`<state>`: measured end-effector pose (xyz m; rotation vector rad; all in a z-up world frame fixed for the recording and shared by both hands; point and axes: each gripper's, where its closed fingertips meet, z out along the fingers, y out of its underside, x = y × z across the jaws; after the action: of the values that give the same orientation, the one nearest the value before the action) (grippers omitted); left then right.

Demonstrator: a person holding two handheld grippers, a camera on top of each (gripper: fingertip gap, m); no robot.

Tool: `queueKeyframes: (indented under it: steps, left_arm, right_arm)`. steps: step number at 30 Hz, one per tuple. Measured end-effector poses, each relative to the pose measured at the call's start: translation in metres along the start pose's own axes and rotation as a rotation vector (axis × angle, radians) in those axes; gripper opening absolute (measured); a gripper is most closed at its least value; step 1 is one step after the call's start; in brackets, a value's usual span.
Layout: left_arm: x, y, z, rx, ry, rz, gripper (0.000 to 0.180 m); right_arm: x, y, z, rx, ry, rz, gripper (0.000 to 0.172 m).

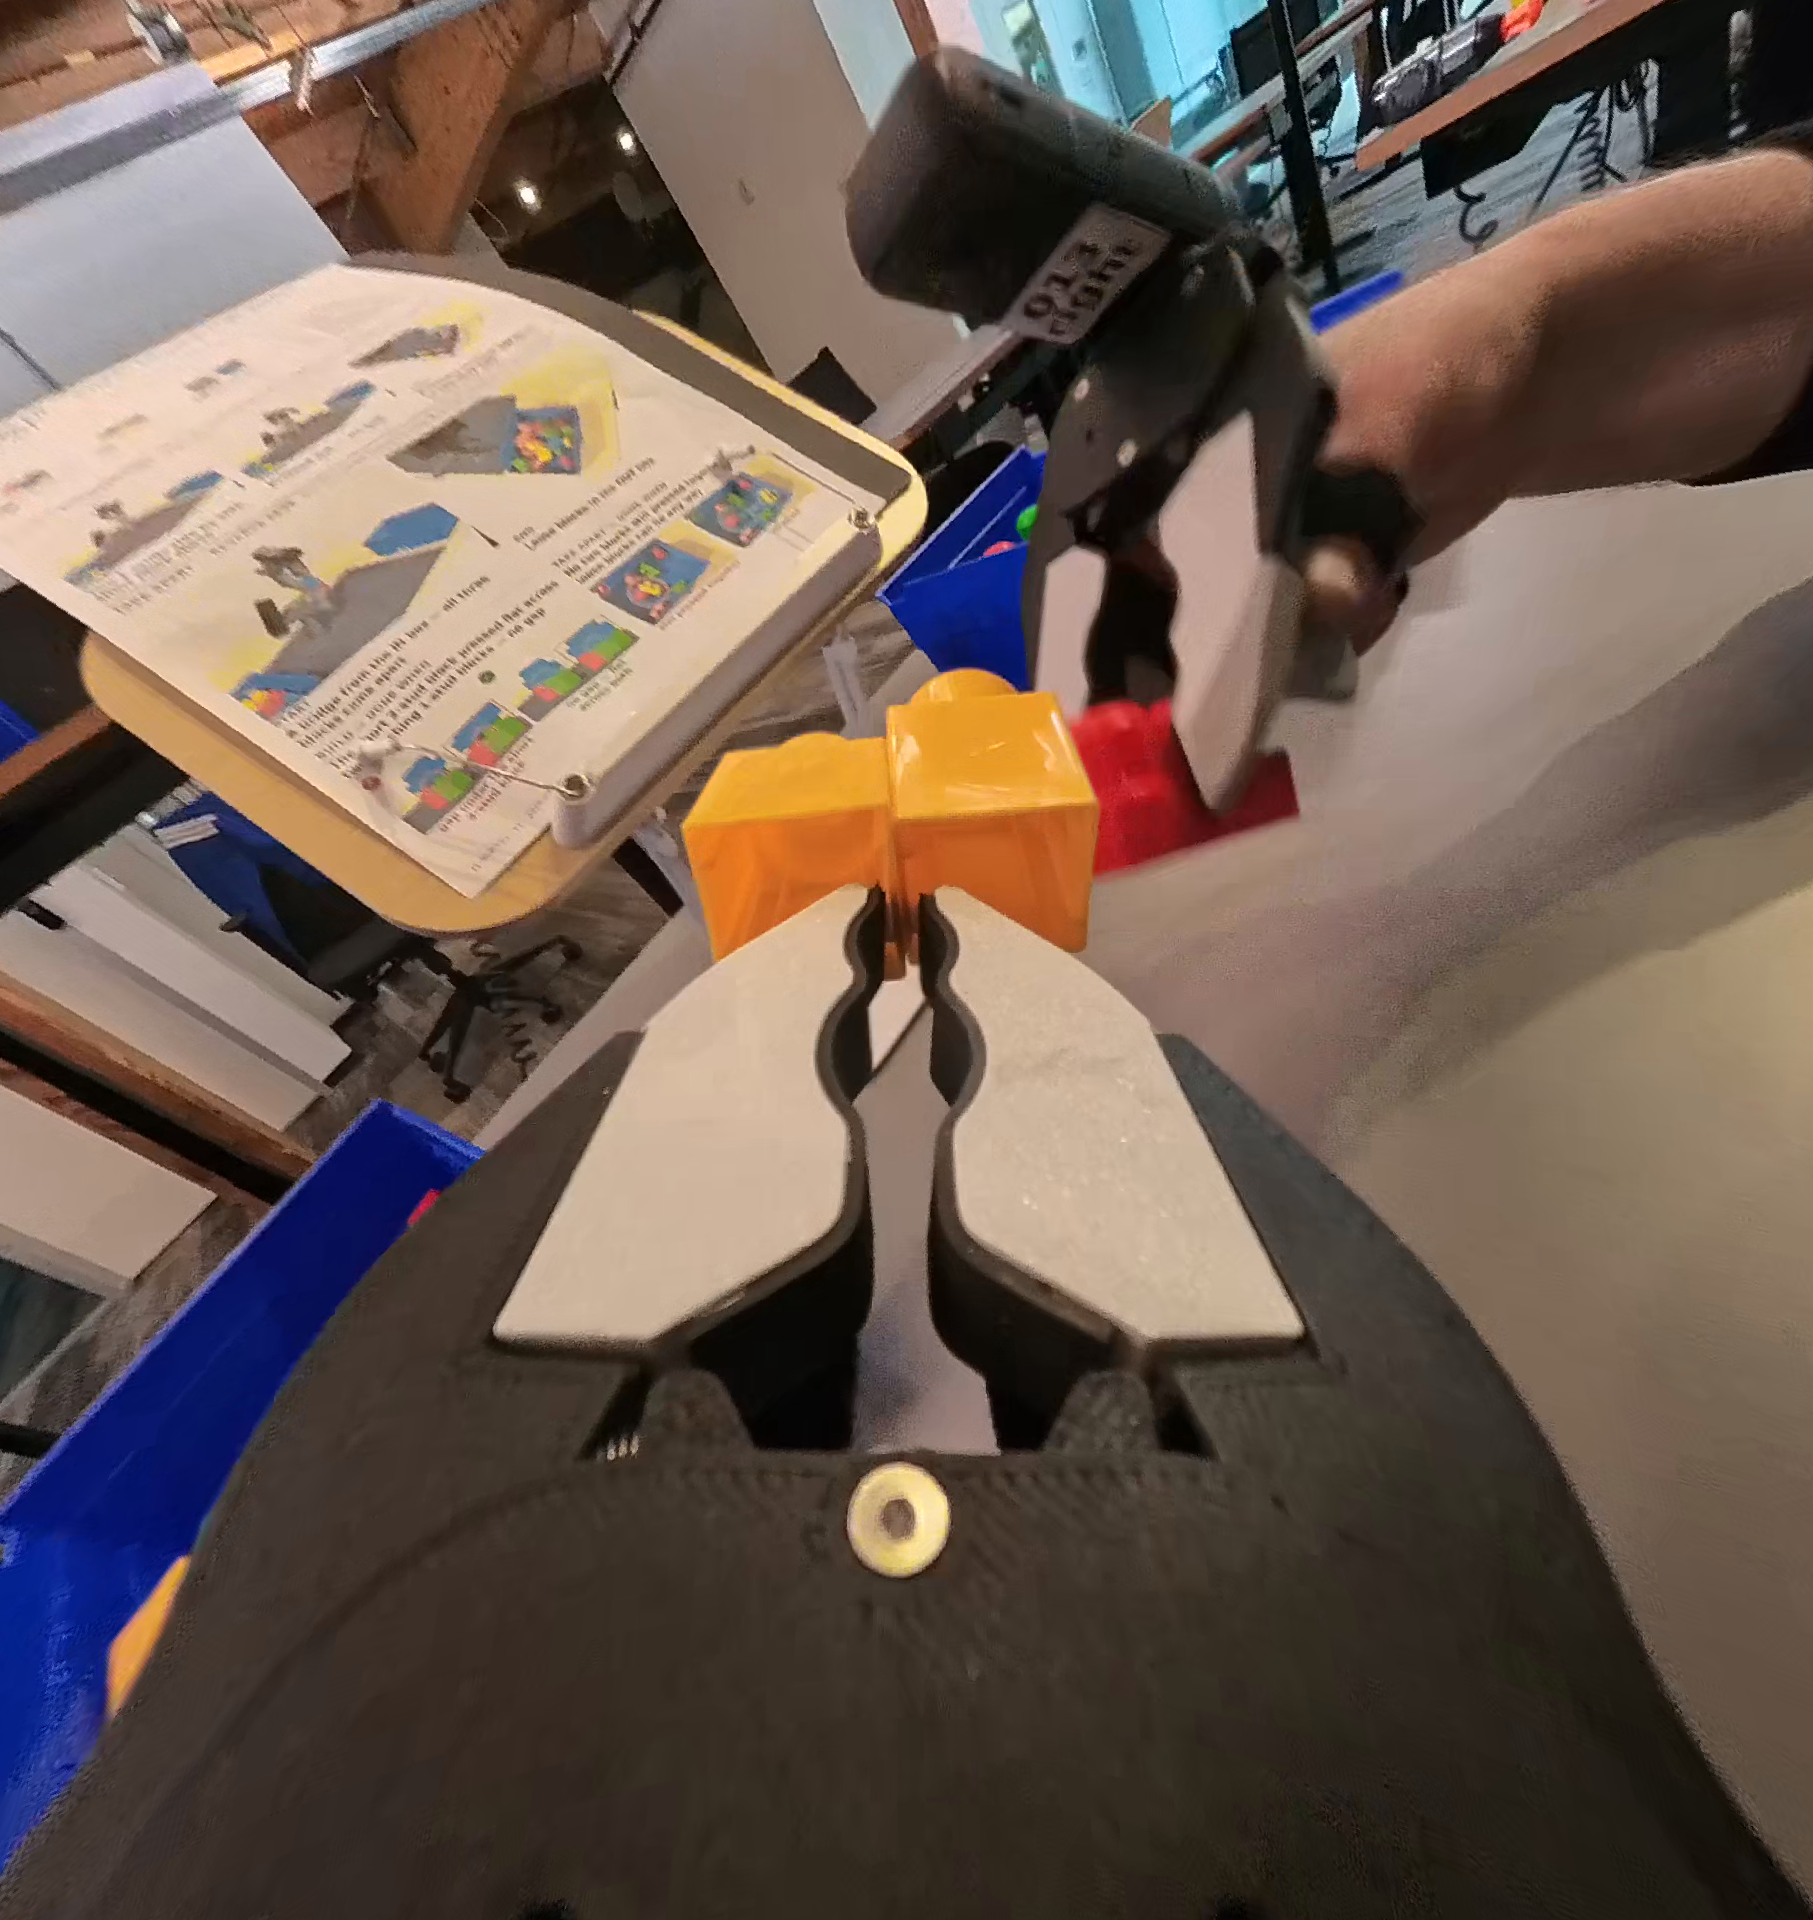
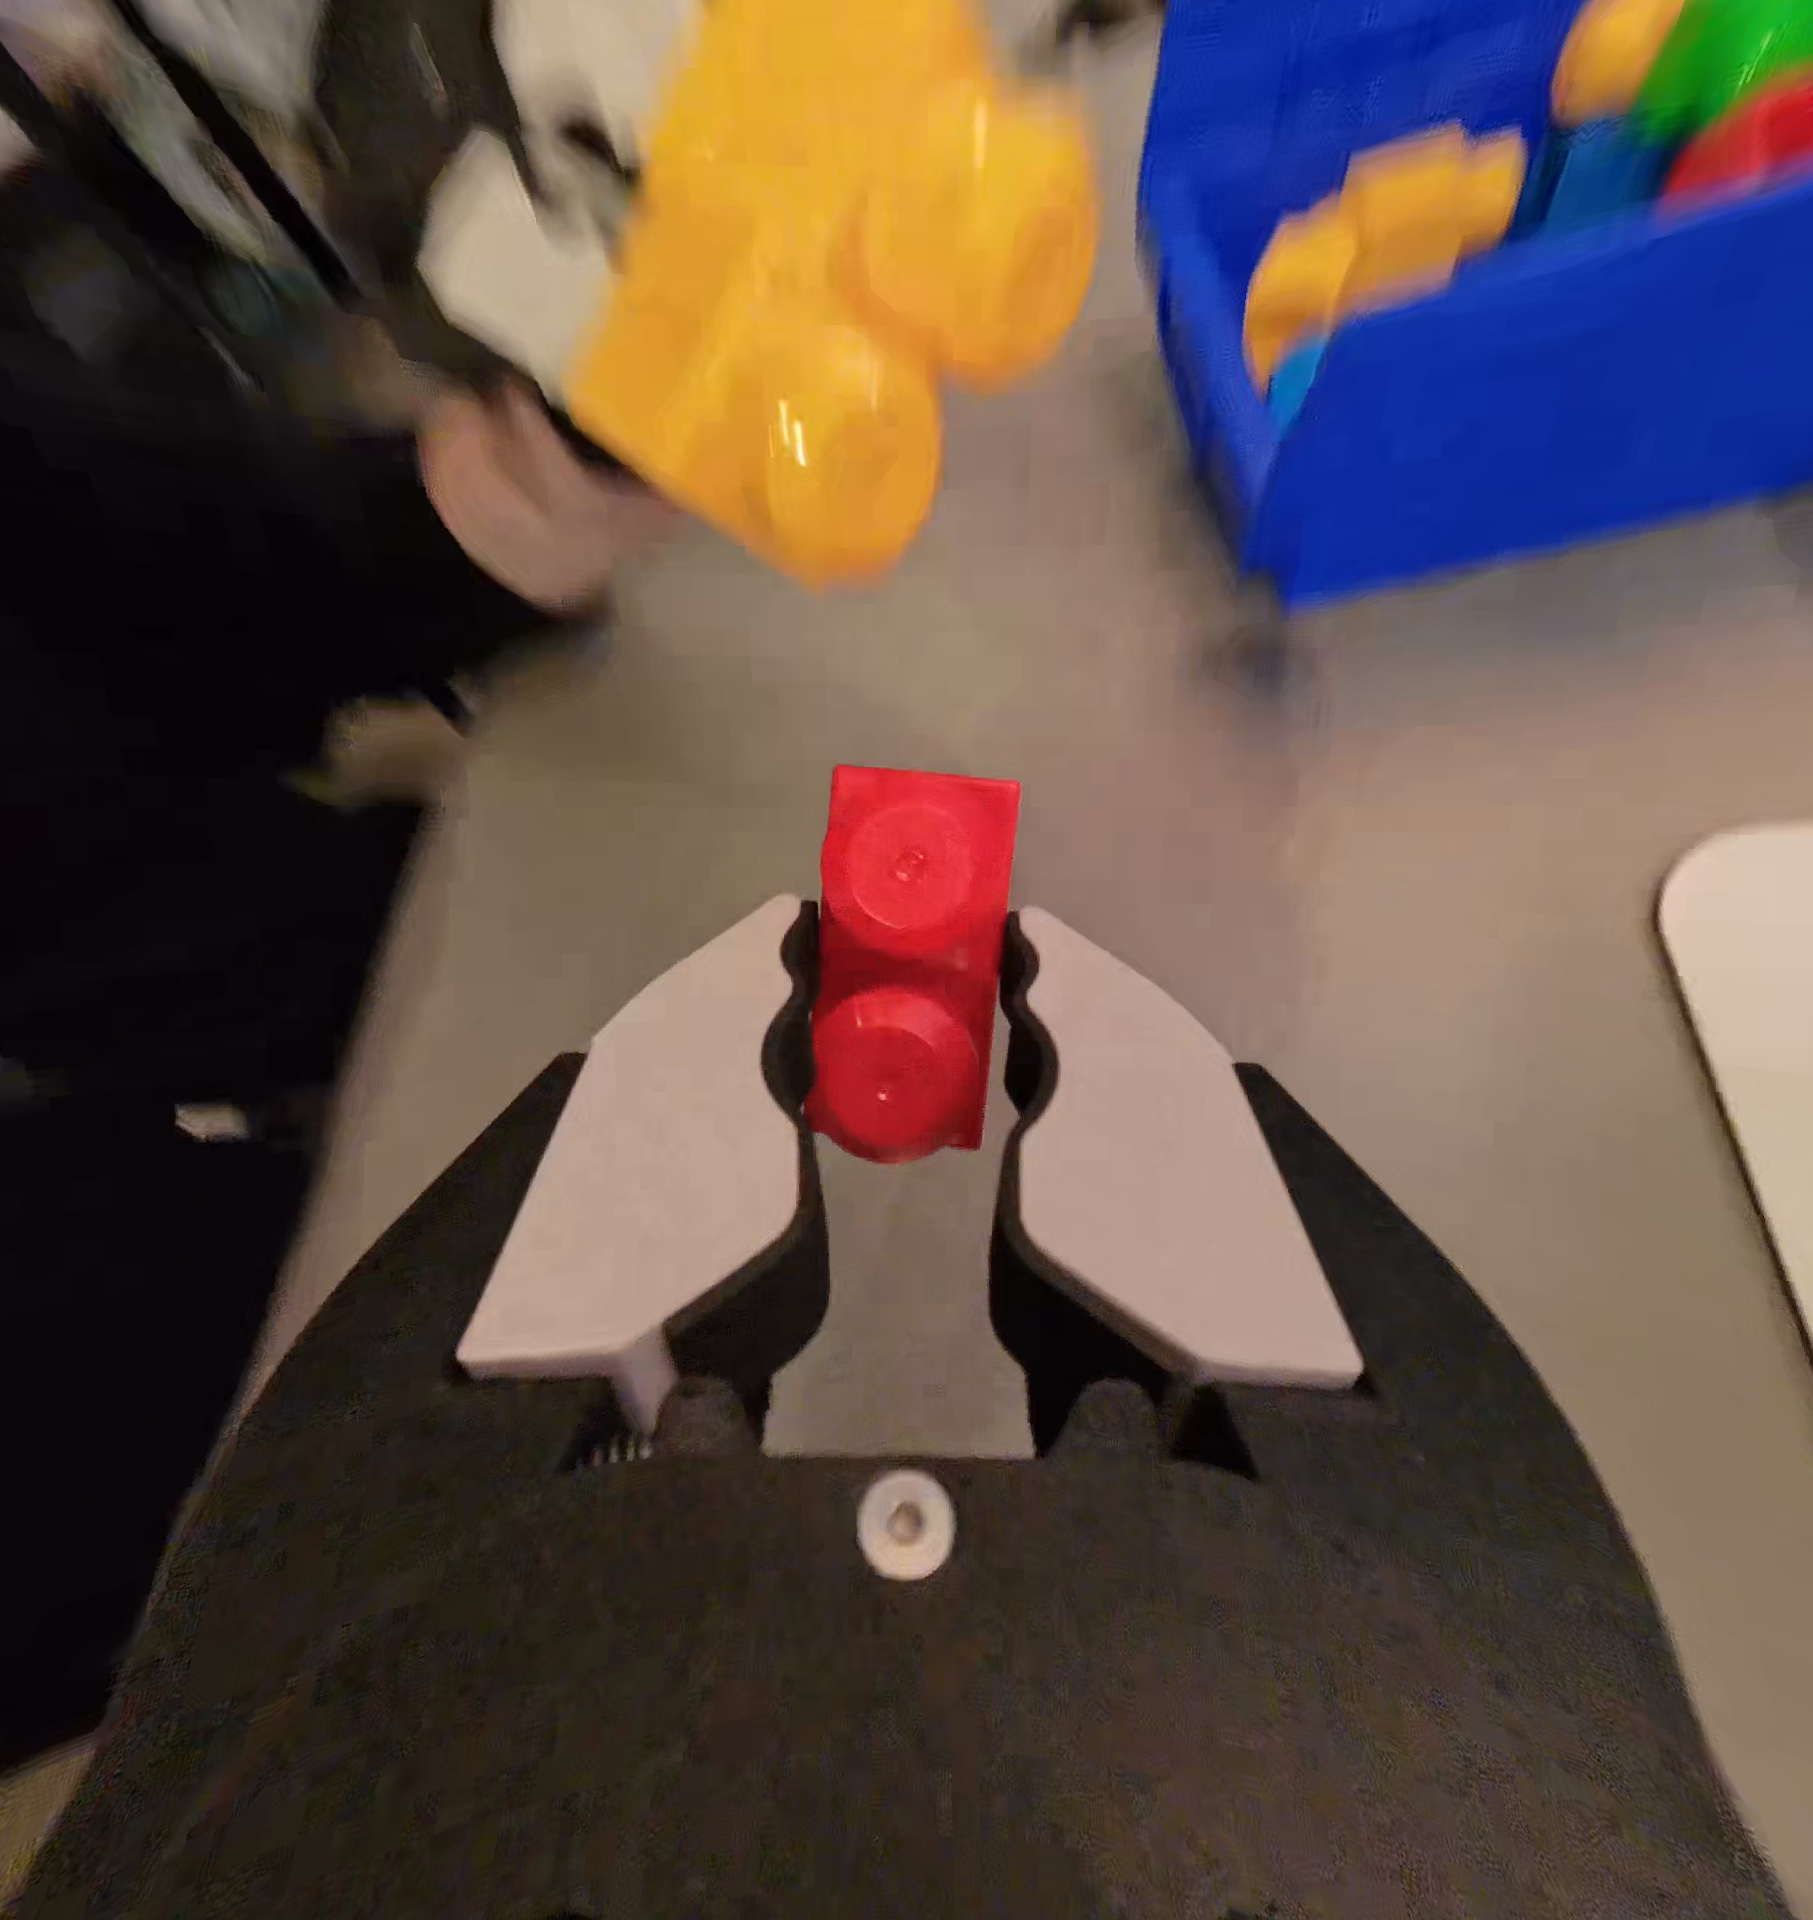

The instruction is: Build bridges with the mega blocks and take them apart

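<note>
Orange block [image 1: 886,821], glossy, at pale grey tongs [image 1: 904,914] on a black body. Red block [image 2: 907,956] with 2 round studs between the other pale grey tongs [image 2: 907,935]. Desk [image 2: 1297,935] plain grey-beige. Blue bin [image 2: 1504,416] holding yellow, green and red blocks (blurred). Instruction sheet [image 1: 382,520] white with small coloured pictures, on a pale wooden board [image 1: 258,790].

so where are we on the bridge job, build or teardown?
Can't tell which phase. Done: no bridge stands on the grey table. In hand: left tongs pinch a thin edge of an orange block, held up; right tongs grip a red two-stud block. Left: more blocks sit in the blue bin.
</note>
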<state>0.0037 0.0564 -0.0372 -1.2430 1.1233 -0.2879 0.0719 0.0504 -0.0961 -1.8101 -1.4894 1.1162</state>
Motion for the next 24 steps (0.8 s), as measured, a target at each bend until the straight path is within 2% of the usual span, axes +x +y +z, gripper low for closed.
queueKeyframes:
  steps: [3, 7, 15, 24]
  left_arm:
    - [-0.005, -0.011, -0.005, 0.006, -0.027, 0.083, 0.006]
    - [-0.009, -0.028, -0.013, -0.015, -0.073, 0.248, 0.005]
    - [-0.008, -0.043, -0.013, -0.076, -0.13, 0.503, 0.005]
    - [-0.009, -0.055, -0.016, -0.087, -0.158, 0.648, 0.005]
  right_arm:
    - [-0.011, -0.048, -0.025, 0.264, -0.132, 0.065, 0.033]
    - [-0.018, -0.077, -0.039, 0.462, -0.27, 0.136, 0.033]
    - [-0.026, -0.099, -0.039, 0.669, -0.5, 0.273, 0.033]
    - [-0.029, -0.111, -0.044, 0.796, -0.586, 0.317, 0.033]
